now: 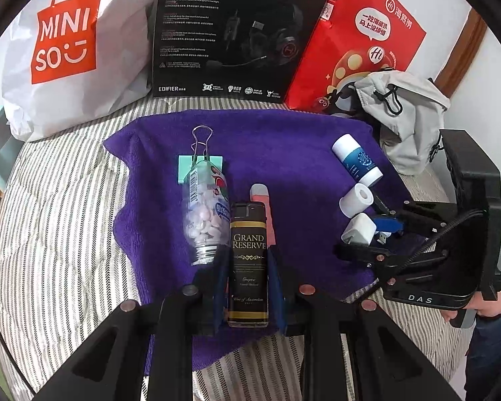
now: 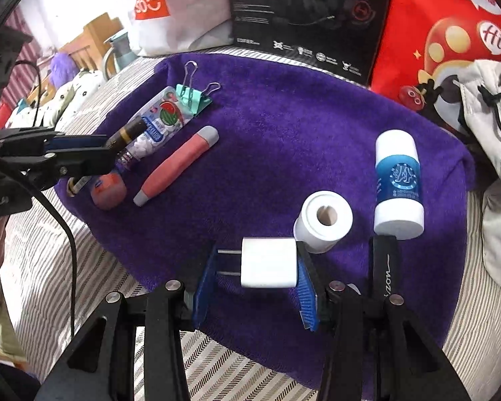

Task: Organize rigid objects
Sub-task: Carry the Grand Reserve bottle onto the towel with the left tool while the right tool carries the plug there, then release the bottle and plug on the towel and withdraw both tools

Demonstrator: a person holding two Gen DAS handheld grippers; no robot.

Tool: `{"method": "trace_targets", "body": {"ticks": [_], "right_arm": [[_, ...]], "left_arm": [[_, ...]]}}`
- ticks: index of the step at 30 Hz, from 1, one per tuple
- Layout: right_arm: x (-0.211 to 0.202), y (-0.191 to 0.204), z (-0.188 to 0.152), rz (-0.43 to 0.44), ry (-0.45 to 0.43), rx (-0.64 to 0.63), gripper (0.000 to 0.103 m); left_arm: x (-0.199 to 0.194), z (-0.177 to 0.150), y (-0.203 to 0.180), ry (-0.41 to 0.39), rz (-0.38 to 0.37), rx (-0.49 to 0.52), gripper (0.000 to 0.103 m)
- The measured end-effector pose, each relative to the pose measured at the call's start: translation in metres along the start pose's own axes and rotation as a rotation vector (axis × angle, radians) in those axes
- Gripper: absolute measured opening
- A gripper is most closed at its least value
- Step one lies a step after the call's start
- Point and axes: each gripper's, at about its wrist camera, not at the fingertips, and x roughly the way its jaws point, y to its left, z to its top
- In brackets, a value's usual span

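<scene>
We held the black lighter (image 1: 248, 260) pinched between the blue pads of our left gripper (image 1: 248, 287), its long axis running straight ahead along the fingers, cap end pointing away from us, just above the purple towel (image 1: 300, 167). Its glossy black body carried gold bands and "Grand Reserve" lettering. Just left of it lay a clear candy bottle (image 1: 205, 207), lengthwise too, half full of pale pink and white tablets, its far end touching a mint binder clip (image 1: 200, 163). A pink, grey-tipped tube (image 1: 260, 193) lay behind the lighter.

Our right gripper (image 2: 255, 267) closed on a white charger plug (image 2: 269, 262), a smooth rounded block lying crosswise, prongs pointing left against one pad. Near it on the fuzzy towel were a small white paper roll (image 2: 322, 222) and a white cylinder with a blue label (image 2: 397, 183).
</scene>
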Motion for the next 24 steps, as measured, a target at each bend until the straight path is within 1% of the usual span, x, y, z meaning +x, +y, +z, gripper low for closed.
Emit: {"method": "trace_targets", "body": {"ticks": [5, 8, 11, 18, 24], "right_arm": [[-0.001, -0.004, 0.002, 0.036, 0.021, -0.030, 0.047], [-0.002, -0.006, 0.002, 0.053, 0.041, -0.018, 0.048], [-0.008, -0.013, 0.000, 0.076, 0.059, 0.022, 0.048], [-0.036, -0.018, -0.009, 0.069, 0.021, 0.028, 0.048], [-0.061, -0.031, -0.030, 0.058, -0.005, 0.065, 0.049]], "left_arm": [[0.004, 0.000, -0.001, 0.010, -0.008, 0.002, 0.022], [0.006, 0.001, -0.004, 0.014, -0.010, 0.005, 0.022], [0.007, 0.003, -0.007, 0.016, -0.013, 0.011, 0.022], [0.022, 0.007, -0.022, 0.043, -0.016, 0.036, 0.022], [0.037, 0.009, -0.040, 0.067, -0.021, 0.071, 0.022]]}}
